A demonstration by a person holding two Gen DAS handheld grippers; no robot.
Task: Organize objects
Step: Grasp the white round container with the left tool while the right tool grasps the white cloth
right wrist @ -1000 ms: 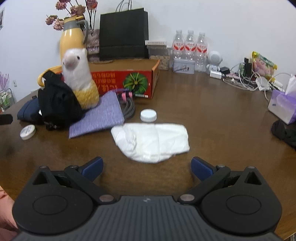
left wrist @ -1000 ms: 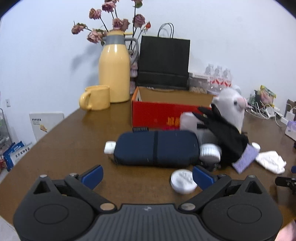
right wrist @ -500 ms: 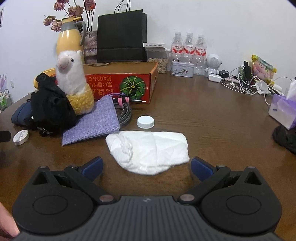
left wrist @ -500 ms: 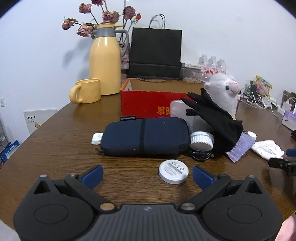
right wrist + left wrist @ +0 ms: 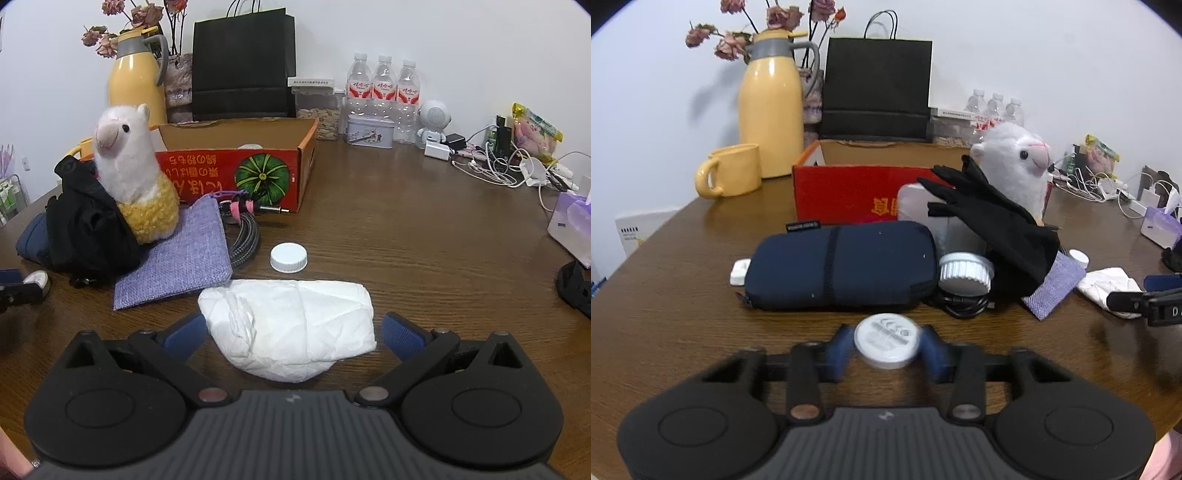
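In the lower middle of the left view, the left gripper [image 5: 887,347] has just been closing and its blue pads now press both sides of a small white round tin [image 5: 887,345] on the brown table [image 5: 683,306], in front of the dark blue pouch [image 5: 838,264]. The right gripper [image 5: 291,332] stands wide open around a white crumpled tissue [image 5: 291,325], pads not touching it.

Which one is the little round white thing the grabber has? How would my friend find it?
Start at the red cardboard box, then come forward over the long navy pouch lying in front of it. Just before the pouch, the left gripper has closed its blue fingers on the round white puck. It is flat with grey print on top, unlike the ridged white cap beside the pouch.
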